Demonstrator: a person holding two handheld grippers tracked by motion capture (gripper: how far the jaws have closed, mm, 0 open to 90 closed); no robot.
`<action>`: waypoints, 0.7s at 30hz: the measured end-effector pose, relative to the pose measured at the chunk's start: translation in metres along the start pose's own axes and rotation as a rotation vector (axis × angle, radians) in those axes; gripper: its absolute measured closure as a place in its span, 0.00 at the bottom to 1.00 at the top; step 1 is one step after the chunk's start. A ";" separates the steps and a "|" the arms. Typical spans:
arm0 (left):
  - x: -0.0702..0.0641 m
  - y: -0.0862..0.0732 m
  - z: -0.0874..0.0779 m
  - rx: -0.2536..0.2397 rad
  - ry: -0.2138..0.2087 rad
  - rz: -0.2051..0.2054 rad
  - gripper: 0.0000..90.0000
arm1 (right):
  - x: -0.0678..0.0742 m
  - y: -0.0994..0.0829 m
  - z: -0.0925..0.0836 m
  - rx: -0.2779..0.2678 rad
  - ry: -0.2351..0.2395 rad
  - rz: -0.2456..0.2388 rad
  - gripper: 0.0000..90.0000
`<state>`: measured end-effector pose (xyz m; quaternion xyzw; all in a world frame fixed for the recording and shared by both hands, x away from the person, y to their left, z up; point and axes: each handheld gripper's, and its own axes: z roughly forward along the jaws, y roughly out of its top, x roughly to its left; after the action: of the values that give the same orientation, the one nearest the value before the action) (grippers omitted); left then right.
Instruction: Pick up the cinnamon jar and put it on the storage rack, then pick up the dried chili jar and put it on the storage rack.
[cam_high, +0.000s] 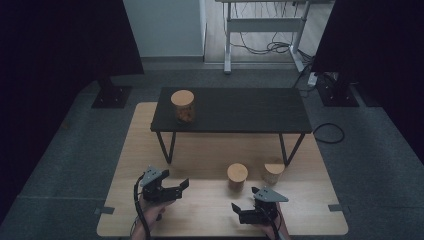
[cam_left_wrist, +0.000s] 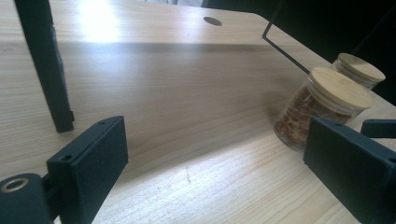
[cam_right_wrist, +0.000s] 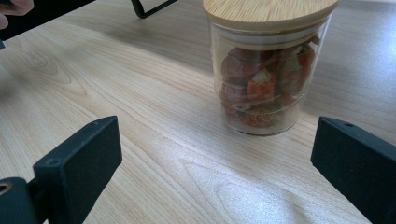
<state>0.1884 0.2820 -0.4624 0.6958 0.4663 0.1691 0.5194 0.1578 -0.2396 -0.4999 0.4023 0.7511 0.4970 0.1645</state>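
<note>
Two glass jars with bamboo lids stand on the wooden table (cam_high: 210, 210): one holding reddish dried pieces (cam_high: 237, 176) (cam_left_wrist: 322, 105) (cam_right_wrist: 267, 70), and a second jar (cam_high: 273, 171) (cam_left_wrist: 358, 70) to its right. A third such jar (cam_high: 182, 106) stands on the left end of the black bench (cam_high: 240, 112). My left gripper (cam_high: 179, 188) (cam_left_wrist: 219, 154) is open, low over the table, pointing right toward the reddish jar. My right gripper (cam_high: 239, 212) (cam_right_wrist: 215, 158) is open too, just in front of that jar, nothing between its jaws.
The black bench's thin legs (cam_left_wrist: 44, 65) (cam_high: 167, 147) stand on the wooden table behind the grippers. Dark stands (cam_high: 112, 92) and cables (cam_high: 327, 132) lie on the grey floor around it. A hand (cam_right_wrist: 14, 7) shows at the far left in the right gripper view.
</note>
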 end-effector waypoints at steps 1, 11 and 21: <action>0.000 -0.001 0.000 0.001 0.002 -0.002 0.07 | 0.000 0.000 0.000 0.002 0.001 0.000 0.02; 0.006 -0.004 0.001 0.017 0.003 -0.010 0.07 | -0.003 0.001 0.000 0.000 0.015 0.005 0.01; 0.012 -0.006 0.002 0.029 -0.013 -0.044 0.07 | -0.006 0.002 0.000 -0.005 0.032 0.014 0.02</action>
<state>0.1927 0.2911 -0.4715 0.6938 0.4806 0.1466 0.5159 0.1623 -0.2436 -0.4986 0.3990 0.7497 0.5062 0.1500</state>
